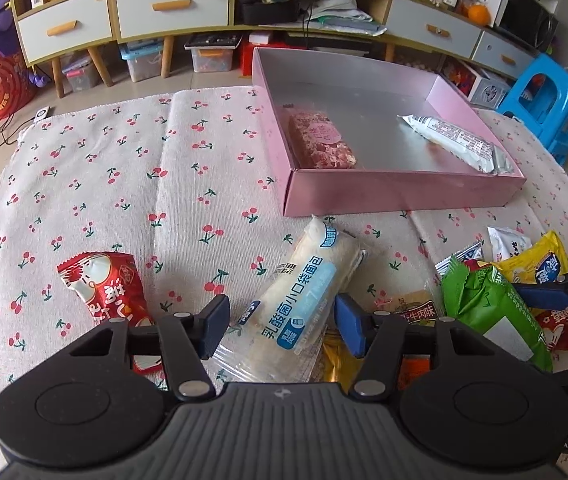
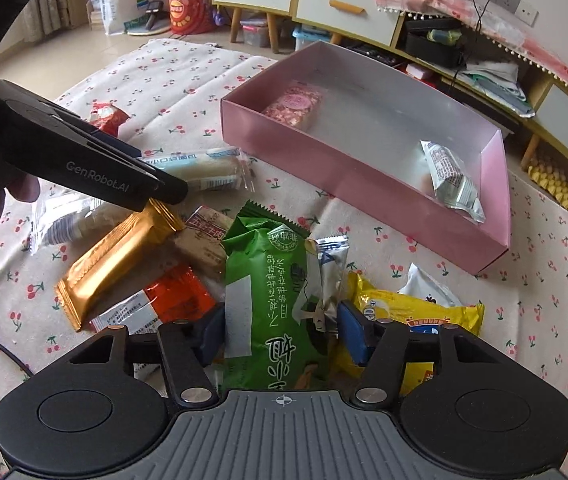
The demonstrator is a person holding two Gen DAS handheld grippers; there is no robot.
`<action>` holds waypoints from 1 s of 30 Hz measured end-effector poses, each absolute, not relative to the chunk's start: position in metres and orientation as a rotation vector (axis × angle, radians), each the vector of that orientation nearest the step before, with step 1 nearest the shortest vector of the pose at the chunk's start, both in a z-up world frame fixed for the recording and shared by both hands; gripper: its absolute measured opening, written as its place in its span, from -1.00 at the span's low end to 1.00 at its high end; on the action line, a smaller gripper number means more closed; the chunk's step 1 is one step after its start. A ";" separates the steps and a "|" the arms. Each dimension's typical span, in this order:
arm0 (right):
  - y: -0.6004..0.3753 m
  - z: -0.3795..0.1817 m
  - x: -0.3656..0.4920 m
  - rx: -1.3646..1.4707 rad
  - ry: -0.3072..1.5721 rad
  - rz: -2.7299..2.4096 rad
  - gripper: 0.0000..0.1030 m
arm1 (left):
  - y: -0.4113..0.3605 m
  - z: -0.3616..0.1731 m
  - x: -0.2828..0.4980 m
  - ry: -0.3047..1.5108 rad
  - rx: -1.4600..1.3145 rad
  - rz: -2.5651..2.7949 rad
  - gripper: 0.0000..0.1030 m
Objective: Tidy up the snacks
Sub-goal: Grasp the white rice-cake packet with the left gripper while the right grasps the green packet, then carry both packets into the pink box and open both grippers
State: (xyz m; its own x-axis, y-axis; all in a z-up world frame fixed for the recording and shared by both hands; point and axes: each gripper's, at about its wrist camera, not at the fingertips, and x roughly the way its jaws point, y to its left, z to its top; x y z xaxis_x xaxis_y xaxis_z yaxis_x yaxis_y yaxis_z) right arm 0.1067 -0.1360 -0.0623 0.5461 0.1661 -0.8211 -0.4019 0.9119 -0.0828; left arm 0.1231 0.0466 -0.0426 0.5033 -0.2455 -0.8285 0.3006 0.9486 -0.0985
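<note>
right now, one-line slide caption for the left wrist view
Left gripper open around a white bread pack on the cherry cloth, pink box with two snacks beyond.

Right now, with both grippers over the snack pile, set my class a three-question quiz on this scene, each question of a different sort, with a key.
1. True or false: the pink box already holds two snacks.
2. Multiple choice: the left gripper has its fingers on either side of
A. the green packet
B. the white bread roll packet
C. the gold bar
3. Fill the gap: the right gripper straddles the ______ packet.

Key:
1. True: the pink nougat bar and the silver packet lie inside.
2. B, the white bread roll packet.
3. Green: the green packet lies between its fingers.
</note>
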 end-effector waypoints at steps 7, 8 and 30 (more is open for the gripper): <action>-0.139 -0.058 0.108 -0.225 0.953 0.339 -0.06 | 0.046 -0.039 0.125 1.017 0.014 -0.314 -0.17; -0.140 -0.057 0.109 -0.207 0.958 0.343 -0.06 | 0.047 -0.038 0.125 1.018 0.010 -0.308 -0.18; -0.190 -0.007 0.123 0.349 0.962 0.490 -0.07 | 0.071 -0.018 0.128 1.030 -0.261 -0.245 -0.27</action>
